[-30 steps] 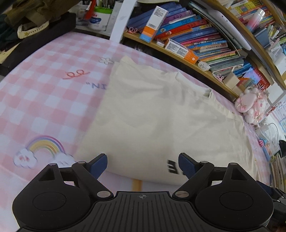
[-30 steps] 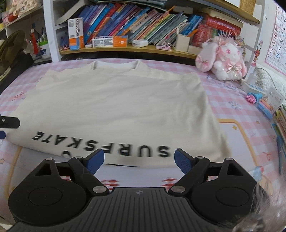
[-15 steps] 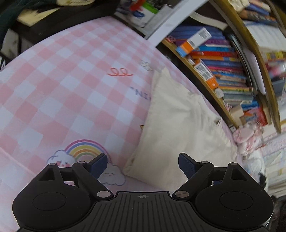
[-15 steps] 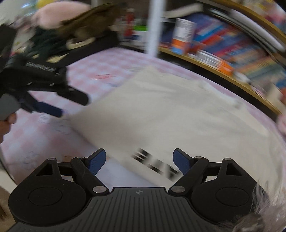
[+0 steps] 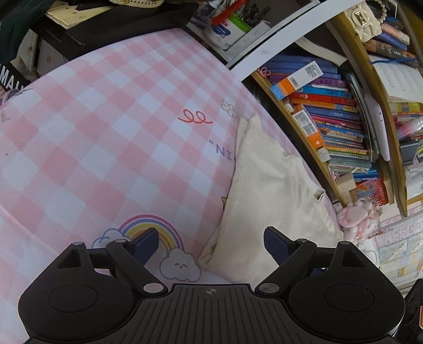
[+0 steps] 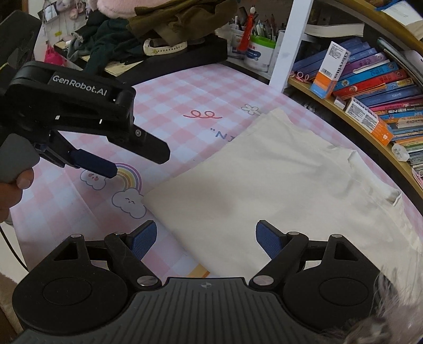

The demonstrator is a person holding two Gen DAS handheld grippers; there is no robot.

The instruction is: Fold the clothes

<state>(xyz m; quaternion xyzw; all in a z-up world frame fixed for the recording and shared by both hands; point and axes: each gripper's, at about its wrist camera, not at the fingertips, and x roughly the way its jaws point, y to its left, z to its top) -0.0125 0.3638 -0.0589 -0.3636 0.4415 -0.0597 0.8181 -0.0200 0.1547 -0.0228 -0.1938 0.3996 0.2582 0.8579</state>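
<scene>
A cream T-shirt (image 5: 269, 201) lies flat on the pink checked sheet (image 5: 105, 132), its collar toward the bookshelf. In the left wrist view my left gripper (image 5: 211, 238) is open just above the shirt's near corner, beside a rainbow print, with nothing between its fingers. My right gripper (image 6: 206, 230) is open over the shirt's (image 6: 277, 185) near edge, close to the same corner, and grips nothing. In the right wrist view the left gripper (image 6: 137, 162) hangs at the left above the rainbow, its jaws apart, held by a hand (image 6: 13, 185).
A curved bookshelf (image 6: 370, 105) packed with books runs along the far side of the sheet. A pink plush toy (image 5: 357, 214) sits past the shirt. A heap of dark clothes (image 6: 158, 21) and a tub of pens (image 6: 256, 53) stand at the back.
Both grippers swung left to the shirt's near left corner and rolled. The right wrist view no longer shows the printed hem; the left gripper came into it. Both stayed open.
</scene>
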